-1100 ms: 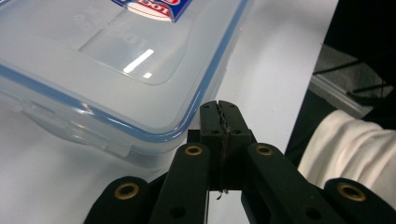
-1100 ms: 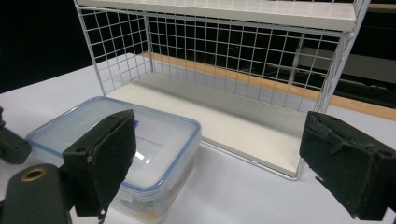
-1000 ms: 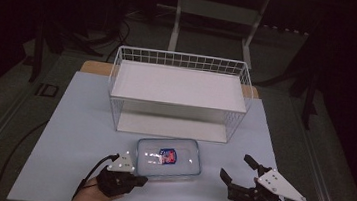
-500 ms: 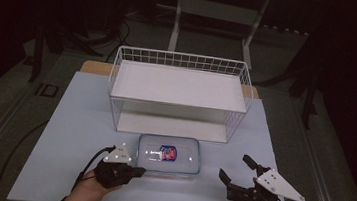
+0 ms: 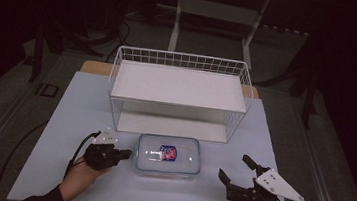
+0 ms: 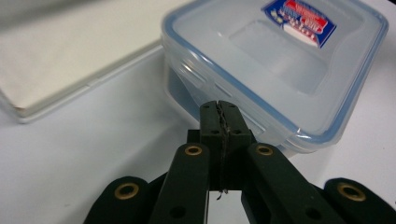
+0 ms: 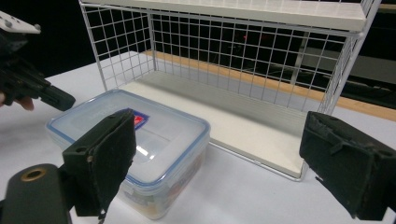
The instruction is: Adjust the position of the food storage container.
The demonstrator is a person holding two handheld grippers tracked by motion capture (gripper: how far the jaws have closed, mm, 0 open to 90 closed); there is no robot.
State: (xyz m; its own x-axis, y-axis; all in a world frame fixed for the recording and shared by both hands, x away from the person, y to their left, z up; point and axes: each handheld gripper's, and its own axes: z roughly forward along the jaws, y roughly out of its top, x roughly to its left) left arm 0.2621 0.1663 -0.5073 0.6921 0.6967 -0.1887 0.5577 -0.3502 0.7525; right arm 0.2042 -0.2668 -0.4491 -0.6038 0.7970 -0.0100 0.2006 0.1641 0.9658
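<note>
Pressing its closed, empty jaws toward the clear plastic lidded box [image 5: 168,155], which sits on the table before the white wire rack [image 5: 178,94], the left gripper [image 5: 125,154] could skid it sideways; the right gripper [image 5: 236,174] waits wide open.

Left gripper [image 5: 128,154]: black body, grey three-cornered plate on top, black cable trailing behind.
Left jaws: matte black links with brass-ringed holes.
Right gripper [image 5: 235,169]: black, grey triangular plate.
Right jaws: rough black pads.
Sleeve [image 5: 45,199]: dark.
</note>
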